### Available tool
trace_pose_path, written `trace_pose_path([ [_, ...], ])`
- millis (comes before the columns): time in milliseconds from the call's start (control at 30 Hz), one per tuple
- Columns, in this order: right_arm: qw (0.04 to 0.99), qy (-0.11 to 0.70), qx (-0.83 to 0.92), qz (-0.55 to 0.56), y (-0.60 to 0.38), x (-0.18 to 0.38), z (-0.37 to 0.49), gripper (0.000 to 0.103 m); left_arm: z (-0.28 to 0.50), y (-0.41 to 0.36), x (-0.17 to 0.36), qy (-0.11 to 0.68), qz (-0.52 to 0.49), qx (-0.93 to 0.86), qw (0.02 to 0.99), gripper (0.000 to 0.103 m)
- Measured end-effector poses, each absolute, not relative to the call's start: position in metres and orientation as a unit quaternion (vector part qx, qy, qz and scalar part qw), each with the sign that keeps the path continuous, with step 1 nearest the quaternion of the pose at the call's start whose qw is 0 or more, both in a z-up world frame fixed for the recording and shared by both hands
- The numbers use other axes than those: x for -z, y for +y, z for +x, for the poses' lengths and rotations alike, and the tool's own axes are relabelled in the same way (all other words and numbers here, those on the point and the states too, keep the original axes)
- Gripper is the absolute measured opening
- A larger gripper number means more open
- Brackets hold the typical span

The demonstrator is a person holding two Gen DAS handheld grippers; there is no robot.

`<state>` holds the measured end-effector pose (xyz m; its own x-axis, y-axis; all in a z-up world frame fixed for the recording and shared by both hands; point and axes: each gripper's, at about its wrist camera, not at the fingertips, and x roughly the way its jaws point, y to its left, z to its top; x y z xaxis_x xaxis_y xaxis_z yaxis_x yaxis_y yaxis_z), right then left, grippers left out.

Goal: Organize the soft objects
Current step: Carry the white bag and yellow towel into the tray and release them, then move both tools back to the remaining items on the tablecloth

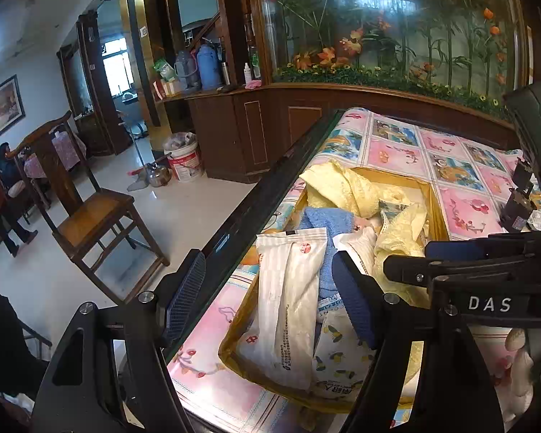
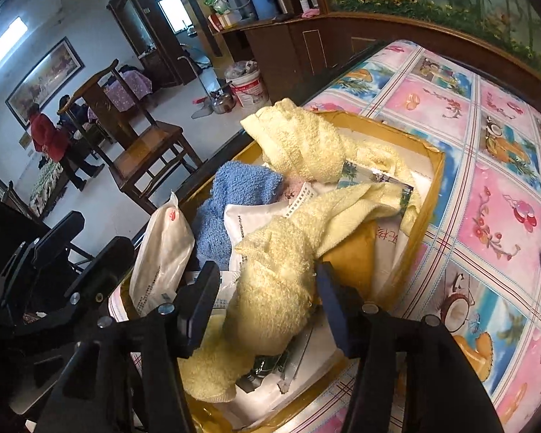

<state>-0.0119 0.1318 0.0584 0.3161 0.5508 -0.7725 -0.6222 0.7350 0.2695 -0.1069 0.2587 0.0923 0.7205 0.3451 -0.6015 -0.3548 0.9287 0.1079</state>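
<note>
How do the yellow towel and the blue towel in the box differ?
The yellow towel sprawls loosely across the cardboard box, one end draped over its far rim; the blue towel sits bunched and compact, half buried under packets. The yellow towel looks much larger. Both are fluffy terry cloth inside the box.

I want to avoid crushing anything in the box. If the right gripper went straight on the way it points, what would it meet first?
Most likely the yellow towel, bunched in the cardboard box between the right gripper's open jaws. Depth is hard to judge, so it may already be brushing it.
</note>
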Motion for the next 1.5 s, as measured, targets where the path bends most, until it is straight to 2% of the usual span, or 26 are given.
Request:
trace_pose_path([
  [500,0.824,0.433,-0.364,0.031,0.079,-0.085,-0.028,0.058,-0.124,0.224,-0.108,0.325,0.006,-0.177,0.929,0.074],
  [1000,0.845,0.422,-0.318,0.087,-0.014,-0.078,-0.035,0.058,-0.135,0.174,-0.120,0.325,0.044,-0.151,0.933,0.074],
  [1167,0.861,0.417,-0.271,0.108,-0.071,-0.076,-0.029,0.058,-0.135,0.155,-0.120,0.339,0.031,-0.099,0.935,0.074],
  [1367,0.891,0.394,-0.139,0.177,-0.191,-0.080,-0.008,0.059,-0.131,0.126,-0.110,0.343,0.030,-0.020,0.938,0.074],
  [1500,0.898,0.400,-0.070,0.171,-0.234,-0.073,0.018,0.059,-0.121,0.108,-0.100,0.361,0.028,0.015,0.932,0.074],
])
